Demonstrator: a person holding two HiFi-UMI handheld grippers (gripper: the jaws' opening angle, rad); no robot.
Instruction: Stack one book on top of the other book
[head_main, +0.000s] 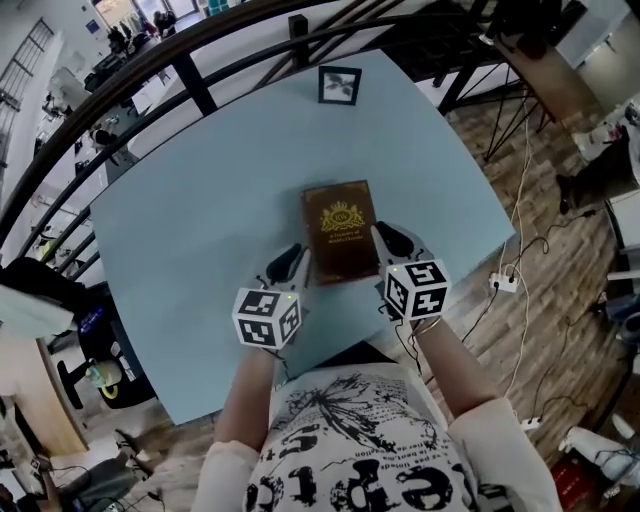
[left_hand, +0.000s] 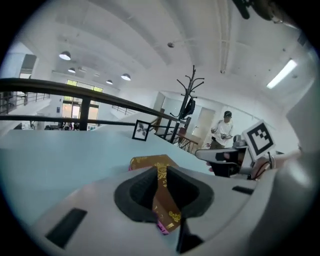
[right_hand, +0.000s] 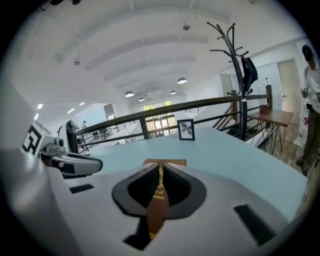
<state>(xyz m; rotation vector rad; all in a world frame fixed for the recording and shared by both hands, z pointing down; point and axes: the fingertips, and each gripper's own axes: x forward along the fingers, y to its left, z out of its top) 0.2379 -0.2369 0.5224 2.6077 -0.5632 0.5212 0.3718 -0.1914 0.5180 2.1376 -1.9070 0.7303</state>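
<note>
Brown with a gold crest, the book (head_main: 340, 232) is seen in the head view lying lengthwise over the pale blue table (head_main: 200, 250), near its front edge. It is flanked by the left tool (head_main: 291, 263) at its left edge and the right tool (head_main: 391, 241) at its right edge. A small framed picture (head_main: 339, 85) is stood at the far end of the table, well apart from the book, and a dark railing (head_main: 190, 75) is curved behind it.

In the left gripper view, the left tool is clenched on the book: the cover's edge is pinched between the two dark pads. A pink strip is shown under the near corner; what it belongs to cannot be told. The right tool is seen at the right, and a coat stand (left_hand: 190, 97) and a person (left_hand: 223, 131) are seen beyond the table.

In the right gripper view, the right tool is likewise clamped on the book, which is seen edge-on between the pads with gold lettering on it. The left tool is shown at the left, the framed picture straight ahead, and a small wooden table (right_hand: 272, 118) at the right by the coat stand.
</note>
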